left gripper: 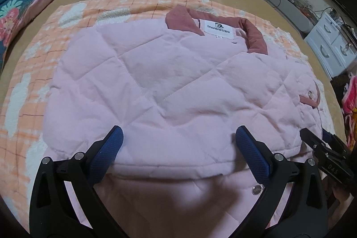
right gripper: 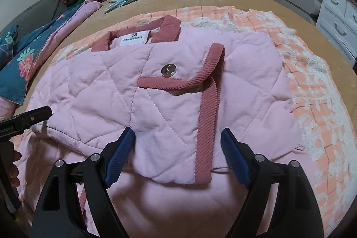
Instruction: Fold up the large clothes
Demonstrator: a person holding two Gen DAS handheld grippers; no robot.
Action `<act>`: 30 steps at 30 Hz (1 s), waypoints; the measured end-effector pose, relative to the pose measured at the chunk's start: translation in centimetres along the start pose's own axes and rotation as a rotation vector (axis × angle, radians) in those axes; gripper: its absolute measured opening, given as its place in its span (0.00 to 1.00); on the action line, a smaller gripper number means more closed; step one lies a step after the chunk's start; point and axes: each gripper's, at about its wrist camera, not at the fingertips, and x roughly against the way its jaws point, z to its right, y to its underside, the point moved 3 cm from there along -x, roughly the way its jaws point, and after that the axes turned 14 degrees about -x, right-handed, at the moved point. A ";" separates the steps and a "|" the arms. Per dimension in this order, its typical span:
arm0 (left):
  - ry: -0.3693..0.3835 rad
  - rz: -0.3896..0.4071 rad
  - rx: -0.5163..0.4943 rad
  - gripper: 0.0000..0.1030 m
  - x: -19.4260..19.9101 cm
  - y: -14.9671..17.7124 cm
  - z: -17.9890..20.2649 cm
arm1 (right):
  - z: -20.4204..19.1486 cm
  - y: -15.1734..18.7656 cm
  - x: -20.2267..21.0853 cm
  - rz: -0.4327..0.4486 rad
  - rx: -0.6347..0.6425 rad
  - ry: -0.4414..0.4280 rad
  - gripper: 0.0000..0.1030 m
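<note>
Both grippers hang over a pink quilted jacket folded on an orange checked blanket on the bed. Left gripper and right gripper stand released, jaws wide, gripping nothing; the folded edge lies just beneath and between their 2 pairs of blue pads, apparently let go so the fold can settle.

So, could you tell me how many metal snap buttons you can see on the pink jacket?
2: one snap above the pocket flap, another on the lower layer near the front edge. Others may be hidden in folds.
</note>
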 end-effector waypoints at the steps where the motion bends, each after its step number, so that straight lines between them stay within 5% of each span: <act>1: -0.003 0.002 -0.001 0.92 0.3 0.0 0.1 | -0.1 0.1 0.3 0.003 0.004 -0.002 0.80; 11: -0.004 0.009 0.006 0.92 2.3 0.3 1.0 | -0.9 -0.5 2.6 0.064 0.029 -0.016 0.93; 30: -0.021 0.048 0.005 0.92 7.0 0.7 2.3 | -0.9 -2.1 7.4 0.157 0.024 -0.056 0.94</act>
